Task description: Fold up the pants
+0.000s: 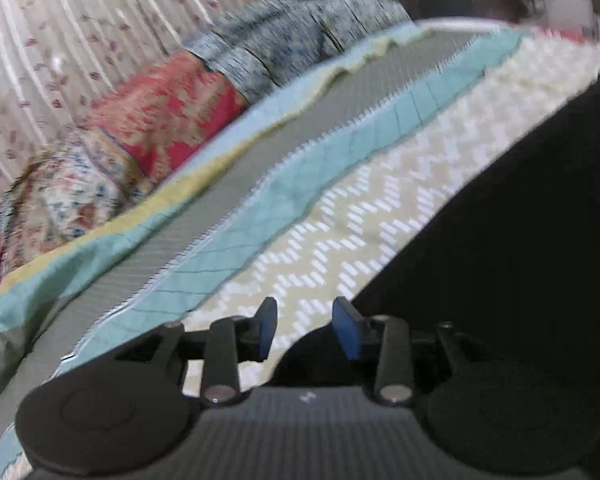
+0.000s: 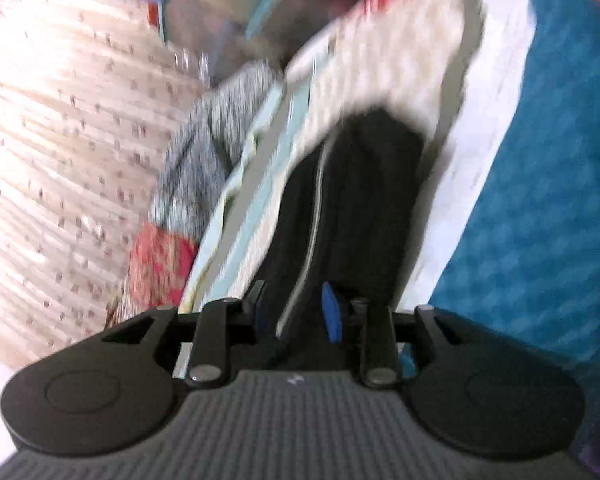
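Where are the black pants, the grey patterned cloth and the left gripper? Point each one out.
black pants (image 2: pixel 356 200): right wrist view, on the dark fabric right of the pale stripe.
grey patterned cloth (image 1: pixel 276 40): left wrist view, on its speckled middle.
left gripper (image 1: pixel 305 328): left wrist view, midway between the blue-padded fingertips.

- Pants (image 2: pixel 360 208): black fabric, one item.
- Marking: a thin pale stripe runs lengthwise along the cloth in the right wrist view, curving slightly.
- Pose: laid out flat, stretching as a long band away from the right camera; the far end looks squared off, though blur hides its detail.
- Location: on a cream cover with a white zigzag pattern; a teal-bordered edge lies along one side.
- Left wrist view: a broad black expanse (image 1: pixel 520 220) fills the right side, its straight edge running diagonally across the zigzag cover.
- Folds: cannot be told.
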The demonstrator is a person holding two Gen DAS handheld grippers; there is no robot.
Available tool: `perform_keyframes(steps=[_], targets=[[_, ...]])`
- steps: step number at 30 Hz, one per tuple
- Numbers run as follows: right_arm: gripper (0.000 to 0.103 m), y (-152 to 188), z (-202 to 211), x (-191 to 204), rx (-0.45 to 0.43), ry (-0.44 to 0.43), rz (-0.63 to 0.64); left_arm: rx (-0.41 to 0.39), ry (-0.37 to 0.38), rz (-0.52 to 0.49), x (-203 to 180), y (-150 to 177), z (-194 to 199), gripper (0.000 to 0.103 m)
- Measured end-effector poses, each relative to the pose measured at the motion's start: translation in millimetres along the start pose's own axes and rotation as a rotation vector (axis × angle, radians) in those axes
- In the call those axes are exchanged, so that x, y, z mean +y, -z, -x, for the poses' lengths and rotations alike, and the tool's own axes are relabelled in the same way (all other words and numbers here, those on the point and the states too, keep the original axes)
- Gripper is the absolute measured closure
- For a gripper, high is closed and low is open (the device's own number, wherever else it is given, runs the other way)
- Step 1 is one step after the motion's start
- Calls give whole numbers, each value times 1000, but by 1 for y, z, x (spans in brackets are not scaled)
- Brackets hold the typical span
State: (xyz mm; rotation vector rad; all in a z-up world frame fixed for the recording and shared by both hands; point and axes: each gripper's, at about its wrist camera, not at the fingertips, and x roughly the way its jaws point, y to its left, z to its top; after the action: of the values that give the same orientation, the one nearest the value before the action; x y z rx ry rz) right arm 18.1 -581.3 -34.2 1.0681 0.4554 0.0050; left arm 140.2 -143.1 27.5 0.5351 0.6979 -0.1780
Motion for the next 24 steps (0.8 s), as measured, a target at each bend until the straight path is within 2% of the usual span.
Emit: perform_keyframes(steps=[1, 3, 4, 6, 9, 12, 15, 18, 24], targets=[[65, -6, 9, -3, -39, 10, -2, -16, 4, 16, 2, -1, 8, 70], [53, -13, 23, -10, -102, 41, -4, -46, 53, 83, 9, -2, 29, 70], [46, -15, 28, -14, -123, 63, -8, -51, 97, 121, 11, -3, 35, 70], [45, -18, 31, -20, -121, 94, -24, -37, 217, 223, 12, -3, 46, 70], [45, -17, 26, -29, -105, 94, -55, 56, 374, 346, -2, 0, 43, 70], [45, -18, 17, -27, -94, 82, -52, 170, 440, 420, -20, 3, 30, 70], [45, -21, 2, -19, -69, 88, -30, 244, 423, 467, -33, 8, 18, 70], [47, -24, -11, -15, -71, 110, -5, 252, 411, 489, -34, 9, 15, 69], [46, -24, -28, -7, -85, 150, 66, 282, 450, 585, -22, 15, 5, 70]])
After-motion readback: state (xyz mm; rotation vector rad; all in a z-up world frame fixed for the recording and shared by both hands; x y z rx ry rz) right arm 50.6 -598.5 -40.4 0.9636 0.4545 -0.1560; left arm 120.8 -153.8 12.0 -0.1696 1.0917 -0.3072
